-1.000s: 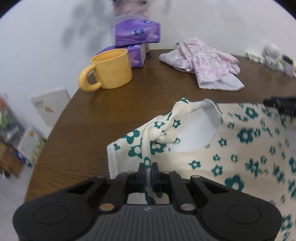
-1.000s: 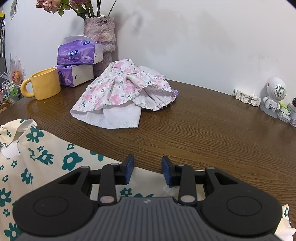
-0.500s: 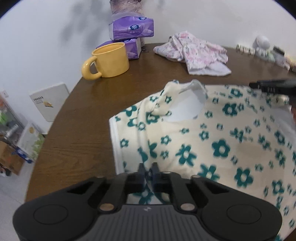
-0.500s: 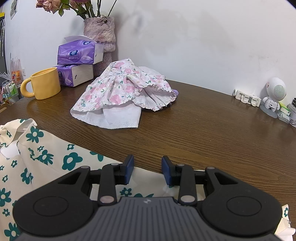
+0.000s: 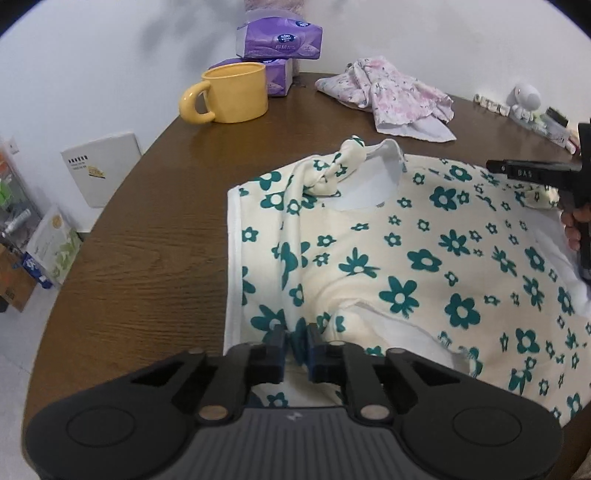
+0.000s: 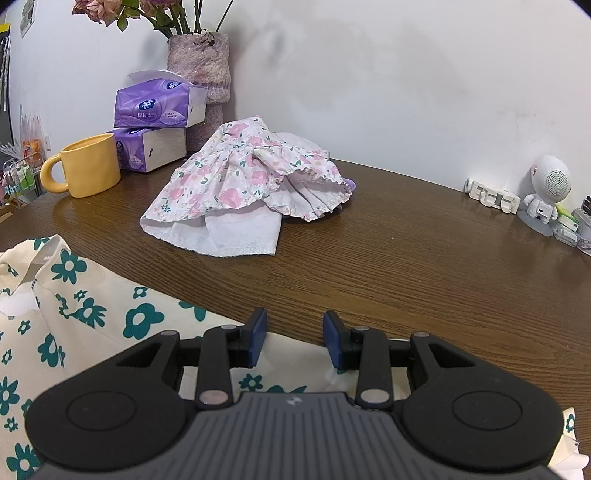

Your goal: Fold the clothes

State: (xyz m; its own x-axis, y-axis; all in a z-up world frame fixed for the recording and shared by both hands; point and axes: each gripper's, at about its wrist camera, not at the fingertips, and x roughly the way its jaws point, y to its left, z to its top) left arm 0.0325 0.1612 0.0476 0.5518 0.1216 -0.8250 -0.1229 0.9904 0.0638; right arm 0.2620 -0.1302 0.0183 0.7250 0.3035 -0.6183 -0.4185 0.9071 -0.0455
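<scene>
We pinch the floral top (image 5: pixel 406 251) in the closed left hand-held gripper (image 5: pixel 297 345) to fold it, while the open right hand-held gripper (image 6: pixel 294 338) pins the far edge to the counter (image 6: pixel 406 266).

Bench (image 6: pixel 424 266): dark brown wood grain, rounded edge, set against a white wall.
Mug (image 6: pixel 86 170): yellow, upright near the bench's left edge, handle pointing left.
Tissue packs (image 6: pixel 159 105): two purple packs, stacked, just behind the mug; a white tissue sticks out of the top one.
Vase (image 6: pixel 201 70): mottled pink, behind the tissue packs, holding flowers (image 6: pixel 110 9).
Robot figurine (image 6: pixel 548 190): small, white, at the bench's far right by the wall.
</scene>
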